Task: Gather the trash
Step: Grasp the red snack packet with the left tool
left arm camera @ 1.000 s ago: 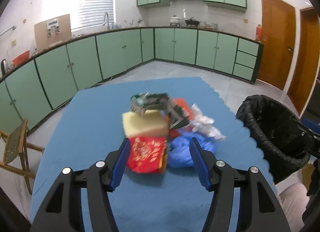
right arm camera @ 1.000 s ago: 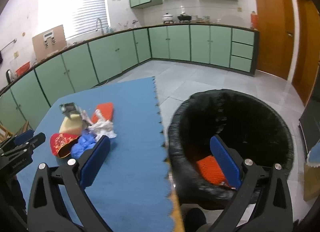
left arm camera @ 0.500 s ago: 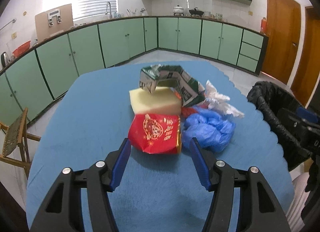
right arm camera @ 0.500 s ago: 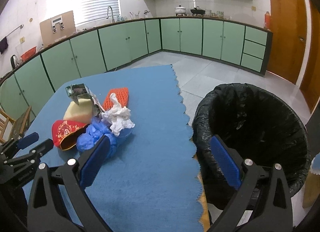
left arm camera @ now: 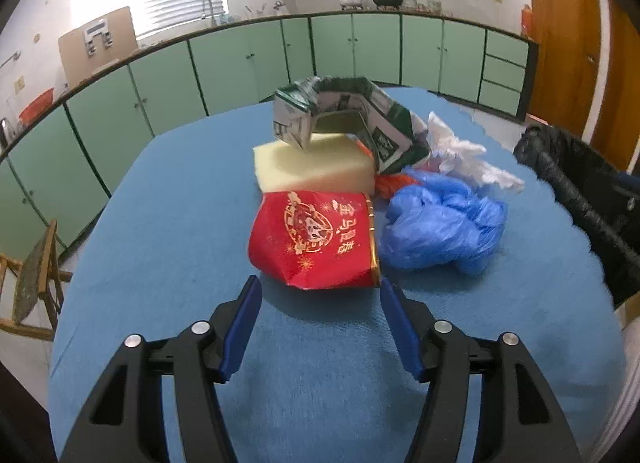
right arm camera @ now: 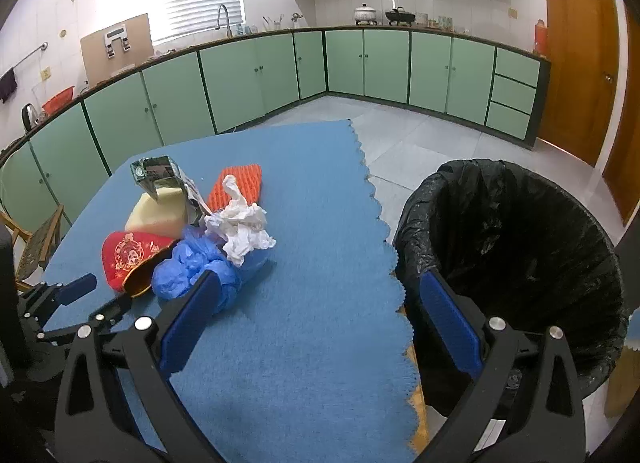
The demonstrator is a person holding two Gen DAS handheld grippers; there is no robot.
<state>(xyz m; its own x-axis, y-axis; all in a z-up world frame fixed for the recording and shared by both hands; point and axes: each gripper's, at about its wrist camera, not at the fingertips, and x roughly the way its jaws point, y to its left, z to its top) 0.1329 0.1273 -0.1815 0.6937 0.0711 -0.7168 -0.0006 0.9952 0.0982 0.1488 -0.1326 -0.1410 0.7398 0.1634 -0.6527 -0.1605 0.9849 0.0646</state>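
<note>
So the left gripper (left arm camera: 320, 295) is hanging spread wide just short of the red packet (left arm camera: 316, 239), nothing between its pads yet. That packet is sitting at the near end of the trash heap on the blue mat (left arm camera: 168, 223), touching the yellow foam block (left arm camera: 316, 167) behind it and just beside the blue plastic bag (left arm camera: 440, 231).

My guess is the packet is going to be feather-light, crinkly and a bit slick, so it'll probably fold under the pads. I'd be pinching across the puffy near edge, not the gold-lined open mouth on the bag side.

The right gripper (right arm camera: 320, 295) is also standing open and empty, hovering near the black-lined bin (right arm camera: 520, 231).

Views differ a lot here: the right wrist is showing the bin's whole opening and the orange mesh piece (right arm camera: 240, 187) lying behind the white tissue (right arm camera: 244, 231), while the left wrist is only catching the bin's edge and a sliver of orange, but it's giving the crushed green carton (left arm camera: 348, 115) on the foam way more clearly.
</note>
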